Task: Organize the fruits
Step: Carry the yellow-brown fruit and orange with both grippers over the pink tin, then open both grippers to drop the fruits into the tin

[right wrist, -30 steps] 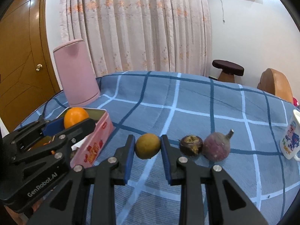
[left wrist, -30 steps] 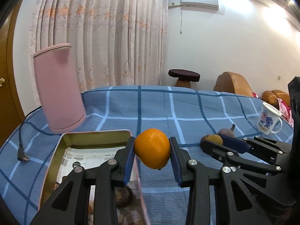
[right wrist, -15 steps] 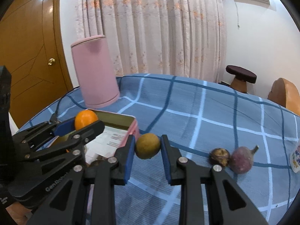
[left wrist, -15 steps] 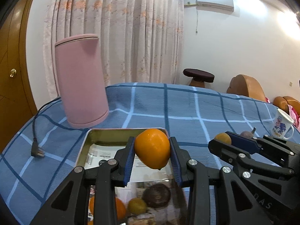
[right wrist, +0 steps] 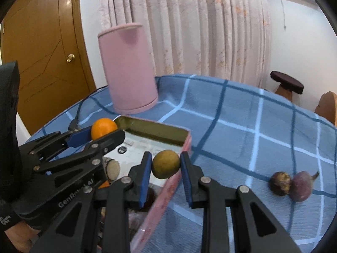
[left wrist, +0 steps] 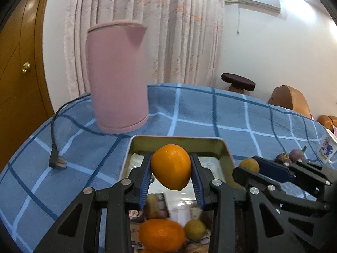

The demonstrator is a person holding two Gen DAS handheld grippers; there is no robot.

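My left gripper [left wrist: 171, 174] is shut on an orange [left wrist: 171, 172] and holds it above the open pink tin box [left wrist: 177, 142]. Inside the tin lie another orange [left wrist: 161, 234] and a small yellow fruit [left wrist: 194, 229]. My right gripper [right wrist: 166, 166] is shut on a yellow-green lemon [right wrist: 166, 166], hovering over the tin's right wall [right wrist: 185, 145]. In the right wrist view the left gripper [right wrist: 99, 131] with its orange [right wrist: 103, 127] shows at the left. Two dark purple fruits [right wrist: 280, 183] [right wrist: 300, 186] lie touching on the blue checked cloth [right wrist: 242, 126].
A tall pink kettle [left wrist: 118, 76] stands behind the tin, its black cord and plug [left wrist: 56, 161] trailing left. A printed white mug [left wrist: 327, 149] sits at the far right edge. A wooden door [right wrist: 42, 52], curtains and a stool [right wrist: 286, 83] lie beyond the table.
Both grippers have swung left with their fruits. The orange went from the tin's right edge to above its inside; the lemon went from over the cloth to above the tin's right wall.
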